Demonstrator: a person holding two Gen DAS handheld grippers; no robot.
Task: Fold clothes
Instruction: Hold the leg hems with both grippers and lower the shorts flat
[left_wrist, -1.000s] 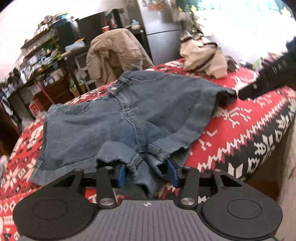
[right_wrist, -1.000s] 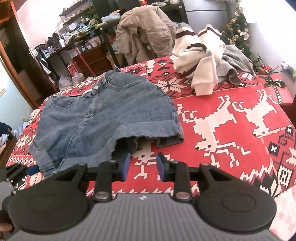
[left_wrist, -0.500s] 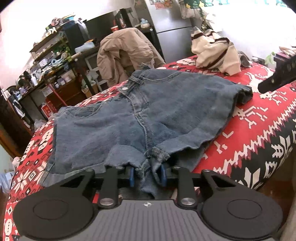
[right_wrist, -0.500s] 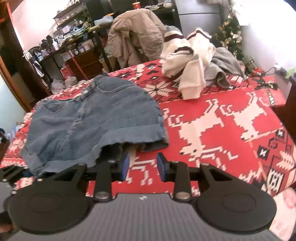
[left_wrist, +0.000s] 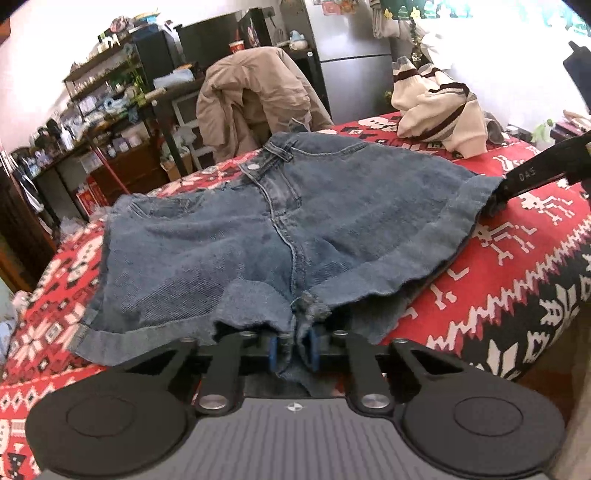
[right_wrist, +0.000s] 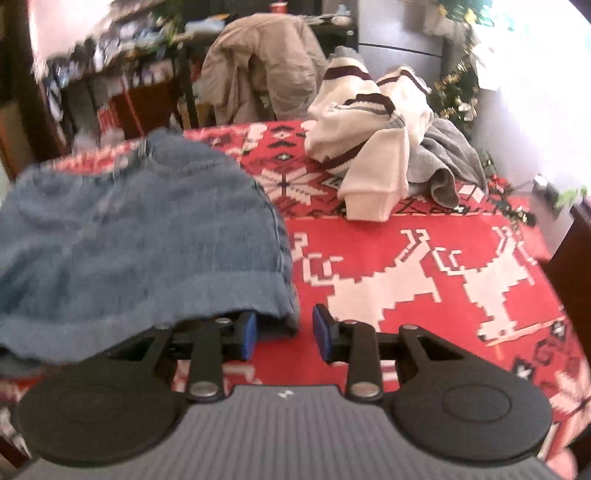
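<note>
**Now: left gripper clamped on the crotch, right gripper spread at the leg hem**

Now the denim shorts (left_wrist: 280, 229) lie front-up across the red patterned blanket (left_wrist: 517, 266), waistband and button away from the left wrist camera, both leg openings toward it. Left gripper (left_wrist: 293, 349) is pinched tight on the crotch seam, denim bunched between its 2 blue pads (left_wrist: 273, 350), a flap of cloth hanging below them. Over at the far cuff, the right gripper (left_wrist: 496, 203) comes in from the right edge of the left wrist view, its black tip touching the rolled hem of that leg.

Switch to the right wrist view, which is blurred: the right gripper (right_wrist: 284, 334) has its jaws wide apart, nothing gripped, and the cuffed hem of the shorts (right_wrist: 147, 251) drapes over its left finger (right_wrist: 246, 334) while the other finger sits over bare blanket (right_wrist: 406, 266).

Behind the shorts, well apart from them, a cream sweater with dark stripes (right_wrist: 369, 147) is heaped on the blanket beside a grey garment (right_wrist: 443, 162). A tan jacket (left_wrist: 255, 99) hangs over a chair beyond the bed.
</note>
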